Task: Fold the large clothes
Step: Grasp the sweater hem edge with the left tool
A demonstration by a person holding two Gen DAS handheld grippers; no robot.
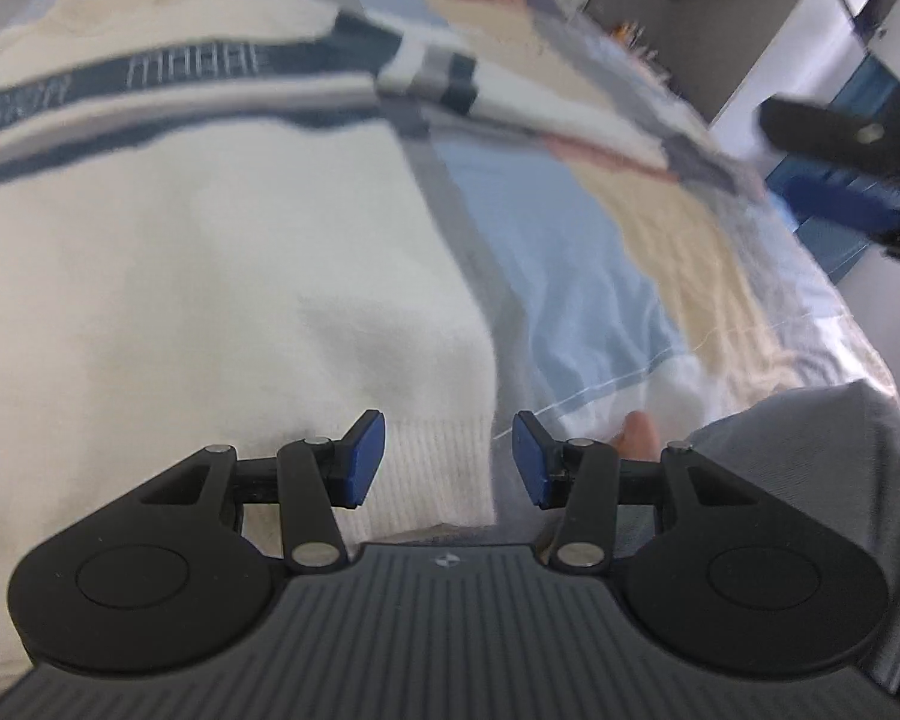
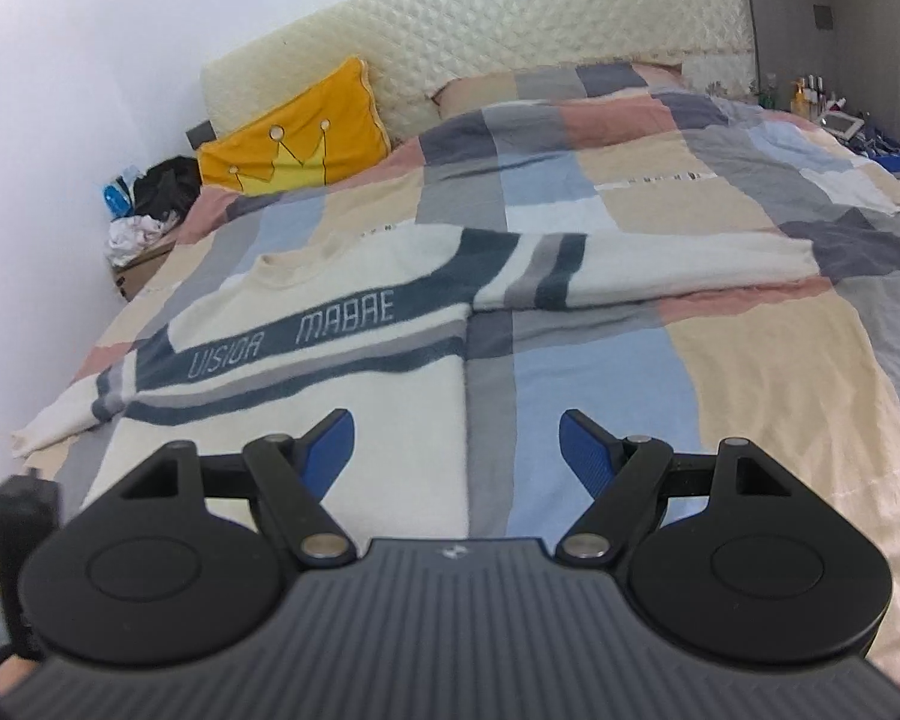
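A cream sweater (image 2: 306, 396) with dark teal stripes and lettering lies flat, face up, on the patchwork bedspread (image 2: 720, 372), both sleeves spread out sideways. In the left wrist view the sweater (image 1: 222, 276) fills the left half, blurred. My left gripper (image 1: 448, 461) is open just above the ribbed hem's right corner (image 1: 432, 468), and its blue pads (image 1: 366, 459) touch nothing. My right gripper (image 2: 459, 455) is open too, hovering over the sweater's right side edge near the bottom, with nothing between its fingers. The right gripper (image 1: 840, 192) also shows at the bed's right side.
A yellow crown pillow (image 2: 294, 144) leans on the quilted headboard (image 2: 480, 24). Clothes and clutter (image 2: 150, 204) pile up at the far left by the wall. A shelf with bottles (image 2: 822, 102) stands at the far right. A fingertip (image 1: 637, 432) and grey cloth (image 1: 810, 456) sit beside my left gripper.
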